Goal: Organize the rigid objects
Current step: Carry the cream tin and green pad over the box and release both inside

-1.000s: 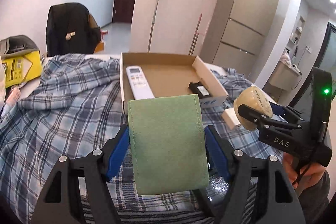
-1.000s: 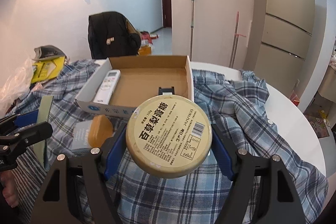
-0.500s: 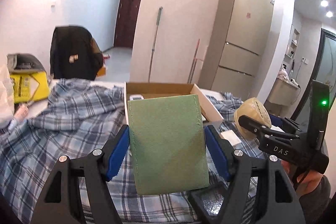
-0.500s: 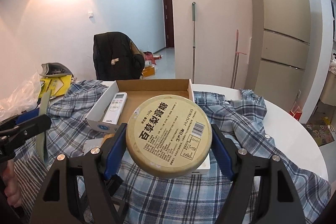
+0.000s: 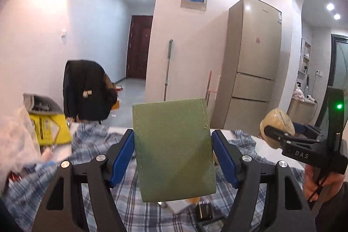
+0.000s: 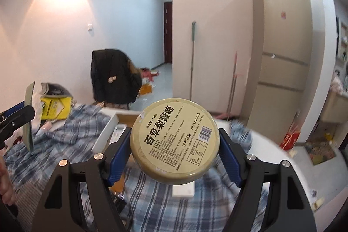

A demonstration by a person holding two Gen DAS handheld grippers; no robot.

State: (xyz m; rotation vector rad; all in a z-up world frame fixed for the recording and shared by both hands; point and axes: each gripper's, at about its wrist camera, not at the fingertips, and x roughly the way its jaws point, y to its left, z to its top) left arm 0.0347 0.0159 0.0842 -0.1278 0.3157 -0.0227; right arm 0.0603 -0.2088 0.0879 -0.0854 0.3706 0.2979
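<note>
Left gripper point(image 5: 174, 153) squeezed flat green felt pouch point(image 5: 174, 149) between blue pads, held upright above blue checked cloth point(image 5: 91, 145). Right gripper point(image 6: 175, 142) squeezed round yellow tin with printed label point(image 6: 175, 141), tilted up, over same cloth. Open brown cardboard box point(image 6: 108, 134) lay behind tin, white remote point(image 6: 118, 131) inside it.

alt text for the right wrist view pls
The right gripper clamps a round yellow tin with a printed Chinese label, held above a blue plaid cloth. Behind it sits an open cardboard box; the left gripper holds a flat green item edge-on.
</note>
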